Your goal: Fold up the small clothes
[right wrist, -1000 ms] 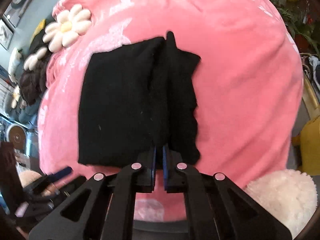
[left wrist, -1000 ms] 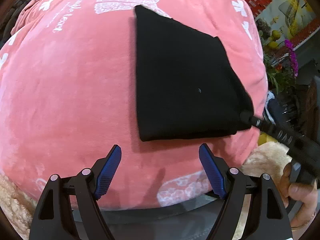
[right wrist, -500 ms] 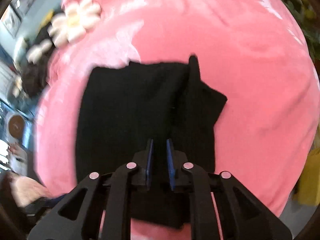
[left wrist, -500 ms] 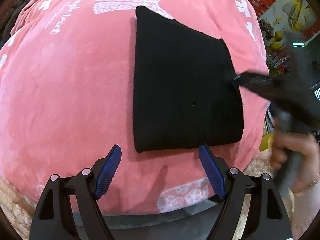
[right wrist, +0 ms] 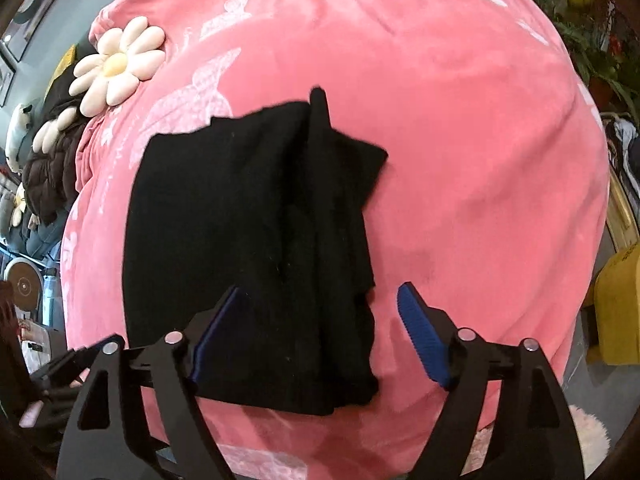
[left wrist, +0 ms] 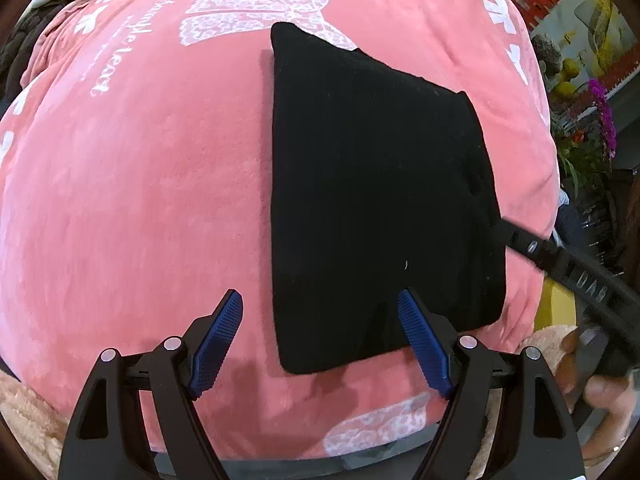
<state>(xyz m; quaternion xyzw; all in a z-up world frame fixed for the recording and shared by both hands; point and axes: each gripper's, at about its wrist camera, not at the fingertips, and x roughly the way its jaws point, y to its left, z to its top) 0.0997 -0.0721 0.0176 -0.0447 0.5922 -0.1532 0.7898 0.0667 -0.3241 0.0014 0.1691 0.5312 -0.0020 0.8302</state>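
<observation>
On the pink blanket (left wrist: pixel 140 200) a folded black garment (left wrist: pixel 380 200) lies flat, the left gripper (left wrist: pixel 320 336) hovering spread over its near corner, holding nothing, while the right gripper (right wrist: pixel 320 332) is opening over its rumpled edge, pads clear of the cloth.

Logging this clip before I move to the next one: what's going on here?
A person is folding a small black garment on a pink blanket with a handheld gripper in each hand. The garment lies folded into a compact rectangle. The right gripper is opening, with the garment's near edge lying loose between its fingers rather than pinched. The left gripper hangs open over the near left corner, holding nothing. A flower-shaped cushion sits at the blanket's far edge.
</observation>
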